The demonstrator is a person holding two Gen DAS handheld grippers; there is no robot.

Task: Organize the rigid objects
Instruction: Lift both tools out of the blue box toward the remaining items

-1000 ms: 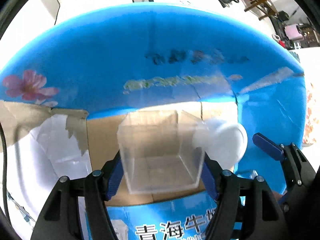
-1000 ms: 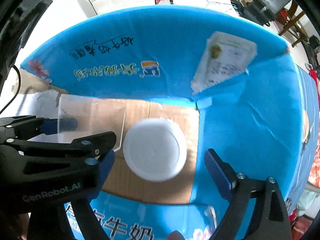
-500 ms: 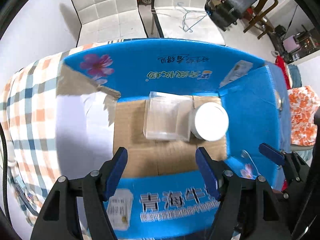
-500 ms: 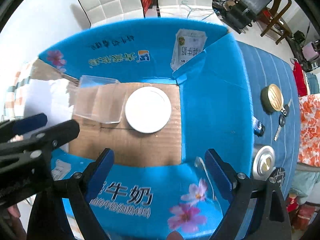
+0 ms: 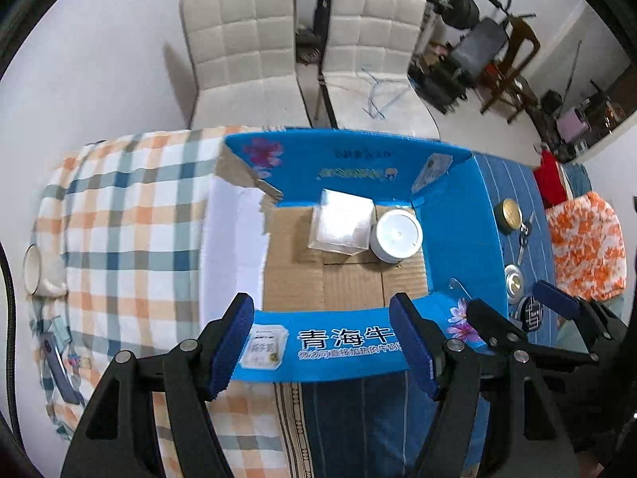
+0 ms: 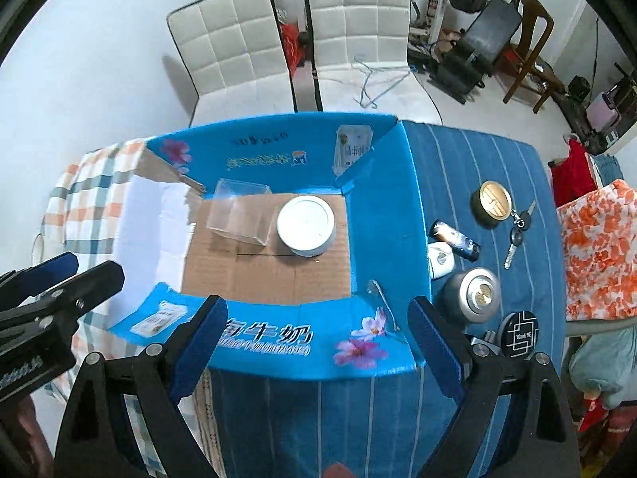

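Observation:
A blue cardboard box [image 5: 458,215] [image 6: 378,215] lies open on the table. On its brown floor a clear plastic cube [image 5: 341,226] [image 6: 240,212] stands beside a white round jar [image 5: 398,236] [image 6: 305,225], at the far wall. My left gripper [image 5: 322,344] hovers open above the box's near flap, nothing between its fingers. My right gripper [image 6: 316,344] is open too and empty, above the near flap. To the right of the box lie a gold tin [image 6: 490,202], keys [image 6: 517,235], a lighter [image 6: 456,239], a silver round tin [image 6: 473,294] and a black disc [image 6: 518,332].
A checked cloth [image 5: 131,231] covers the table's left part, with a white mug [image 5: 36,275] at its left edge. A striped blue cloth [image 6: 469,159] covers the right part. Two white chairs [image 6: 286,40] stand behind the table. Orange patterned fabric [image 6: 597,247] lies at the right.
The left gripper let go of the clear cube, which now stands in the box beside the white jar. Both grippers pulled up and back out of the box.

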